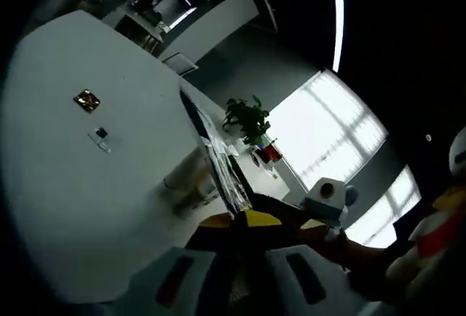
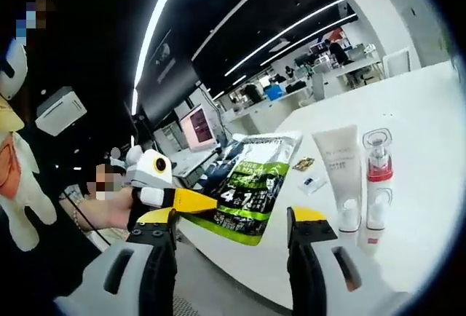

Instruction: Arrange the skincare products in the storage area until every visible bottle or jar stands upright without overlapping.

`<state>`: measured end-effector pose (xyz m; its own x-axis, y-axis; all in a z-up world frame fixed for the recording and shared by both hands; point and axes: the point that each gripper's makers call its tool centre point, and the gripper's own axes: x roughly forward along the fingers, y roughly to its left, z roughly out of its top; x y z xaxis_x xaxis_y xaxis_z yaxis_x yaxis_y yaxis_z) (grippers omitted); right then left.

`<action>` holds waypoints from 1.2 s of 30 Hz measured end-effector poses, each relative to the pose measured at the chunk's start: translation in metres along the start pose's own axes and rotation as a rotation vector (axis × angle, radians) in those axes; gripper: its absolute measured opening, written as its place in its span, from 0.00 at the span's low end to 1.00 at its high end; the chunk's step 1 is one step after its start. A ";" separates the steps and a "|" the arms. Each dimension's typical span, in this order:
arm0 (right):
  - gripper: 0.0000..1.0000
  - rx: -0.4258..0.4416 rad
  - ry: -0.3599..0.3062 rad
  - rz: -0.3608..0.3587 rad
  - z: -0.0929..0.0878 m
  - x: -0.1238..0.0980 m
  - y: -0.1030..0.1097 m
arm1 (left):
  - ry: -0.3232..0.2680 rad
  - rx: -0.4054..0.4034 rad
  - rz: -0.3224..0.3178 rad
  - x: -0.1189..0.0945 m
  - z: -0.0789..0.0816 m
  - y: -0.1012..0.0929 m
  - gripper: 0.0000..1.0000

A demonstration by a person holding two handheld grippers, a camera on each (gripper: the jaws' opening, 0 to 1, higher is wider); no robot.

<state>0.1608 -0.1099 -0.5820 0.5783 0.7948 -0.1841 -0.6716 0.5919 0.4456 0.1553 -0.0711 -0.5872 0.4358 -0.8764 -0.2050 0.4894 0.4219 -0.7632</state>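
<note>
My left gripper [image 1: 247,220] is shut on a green and black pouch [image 1: 218,159], which I see edge-on, held up over the white table [image 1: 80,199]. In the right gripper view the left gripper [image 2: 207,205] comes in from the left with its yellow jaws pinching the printed pouch [image 2: 247,181] at its lower edge. A white tube [image 2: 338,174] stands cap-down on the table [image 2: 422,119], and a clear pump bottle with a red band [image 2: 376,181] stands upright just right of it. My right gripper [image 2: 231,215] is open in front of the table edge, with nothing between its fingers.
A small gold item [image 1: 87,100] and a small sachet [image 1: 100,137] lie on the table, also the gold item [image 2: 302,163] and sachet [image 2: 313,183]. A potted plant [image 1: 247,119] stands at the far end. A person's hand [image 2: 109,207] holds the left gripper. A plush toy [image 2: 18,178] hangs left.
</note>
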 end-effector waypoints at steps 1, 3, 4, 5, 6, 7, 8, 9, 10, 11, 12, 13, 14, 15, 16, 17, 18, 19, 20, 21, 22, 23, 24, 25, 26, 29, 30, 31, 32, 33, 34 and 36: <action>0.65 0.001 0.004 -0.004 -0.002 -0.001 -0.001 | 0.003 -0.003 0.003 0.000 0.000 0.004 0.00; 0.67 -0.002 0.009 -0.019 -0.004 -0.004 -0.005 | 0.007 -0.009 0.006 0.002 -0.002 0.008 0.00; 0.69 -0.003 0.010 -0.026 -0.004 -0.005 -0.006 | 0.009 -0.012 0.007 0.003 -0.003 0.010 0.00; 0.71 0.004 0.011 -0.041 -0.005 -0.007 -0.010 | 0.012 -0.015 0.007 0.004 -0.004 0.011 0.00; 0.73 0.006 0.010 -0.049 -0.006 -0.008 -0.012 | 0.019 -0.020 0.009 0.006 -0.005 0.012 0.00; 0.75 0.007 0.007 -0.057 -0.006 -0.009 -0.014 | 0.025 -0.022 0.010 0.007 -0.007 0.013 0.00; 0.76 0.009 0.006 -0.068 -0.007 -0.011 -0.018 | 0.034 -0.022 0.018 0.009 -0.010 0.016 0.00; 0.77 0.010 0.007 -0.074 -0.007 -0.012 -0.020 | 0.042 -0.023 0.021 0.010 -0.012 0.018 0.00; 0.78 0.010 0.009 -0.083 -0.008 -0.014 -0.022 | 0.048 -0.021 0.024 0.011 -0.014 0.018 0.00; 0.78 0.010 0.010 -0.085 -0.008 -0.015 -0.023 | 0.053 -0.025 0.029 0.013 -0.017 0.020 0.00; 0.79 0.010 0.012 -0.091 -0.009 -0.017 -0.025 | 0.056 -0.025 0.032 0.014 -0.018 0.022 0.00; 0.80 0.010 0.013 -0.097 -0.009 -0.018 -0.026 | 0.060 -0.026 0.035 0.015 -0.020 0.024 0.00; 0.81 0.007 0.014 -0.106 -0.009 -0.019 -0.027 | 0.066 -0.027 0.040 0.017 -0.021 0.027 0.00; 0.82 0.006 0.014 -0.112 -0.010 -0.020 -0.029 | 0.071 -0.028 0.043 0.018 -0.022 0.029 0.00; 0.84 0.005 0.016 -0.121 -0.011 -0.021 -0.031 | 0.079 -0.026 0.047 0.019 -0.024 0.033 0.00; 0.85 0.003 0.016 -0.128 -0.011 -0.021 -0.032 | 0.085 -0.023 0.052 0.021 -0.025 0.035 0.00; 0.87 0.000 0.015 -0.136 -0.012 -0.022 -0.035 | 0.091 -0.019 0.054 0.022 -0.026 0.037 0.00; 0.88 0.000 0.017 -0.141 -0.013 -0.023 -0.036 | 0.100 -0.012 0.055 0.023 -0.027 0.040 0.00; 0.90 0.000 0.021 -0.145 -0.014 -0.023 -0.037 | 0.104 -0.007 0.057 0.025 -0.028 0.042 0.00; 0.90 -0.003 0.024 -0.151 -0.015 -0.024 -0.038 | 0.110 -0.003 0.057 0.026 -0.028 0.044 0.00; 0.91 -0.002 0.025 -0.155 -0.015 -0.024 -0.039 | 0.111 -0.001 0.057 0.027 -0.029 0.046 0.00; 0.92 -0.001 0.025 -0.159 -0.016 -0.025 -0.039 | 0.115 0.003 0.057 0.028 -0.030 0.050 0.00; 0.93 -0.001 0.025 -0.162 -0.016 -0.026 -0.040 | 0.120 0.003 0.057 0.029 -0.030 0.052 0.00; 0.93 -0.002 0.026 -0.167 -0.017 -0.026 -0.041 | 0.126 0.007 0.056 0.030 -0.031 0.054 0.00; 0.94 -0.002 0.028 -0.172 -0.017 -0.027 -0.042 | 0.130 0.011 0.055 0.031 -0.031 0.054 0.00; 0.97 -0.005 0.034 -0.186 -0.019 -0.028 -0.045 | 0.148 0.021 0.055 0.035 -0.035 0.056 0.00; 0.98 -0.005 0.036 -0.189 -0.020 -0.029 -0.046 | 0.151 0.023 0.056 0.036 -0.036 0.057 0.00; 0.99 -0.005 0.038 -0.197 -0.021 -0.029 -0.048 | 0.154 0.025 0.058 0.037 -0.036 0.058 0.00; 1.00 -0.005 0.041 -0.203 -0.022 -0.030 -0.049 | 0.160 0.025 0.061 0.038 -0.037 0.060 0.00; 1.00 -0.006 0.043 -0.206 -0.023 -0.031 -0.050 | 0.164 0.026 0.061 0.038 -0.037 0.062 0.00; 1.00 -0.006 0.044 -0.212 -0.023 -0.032 -0.051 | 0.166 0.026 0.062 0.039 -0.038 0.063 0.00; 1.00 -0.005 0.045 -0.223 -0.024 -0.033 -0.053 | 0.168 0.024 0.061 0.040 -0.038 0.064 0.00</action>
<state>0.1662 -0.1646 -0.6203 0.6916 0.6492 -0.3165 -0.5315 0.7542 0.3856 0.1752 -0.0881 -0.6674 0.3335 -0.8747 -0.3517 0.4850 0.4791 -0.7316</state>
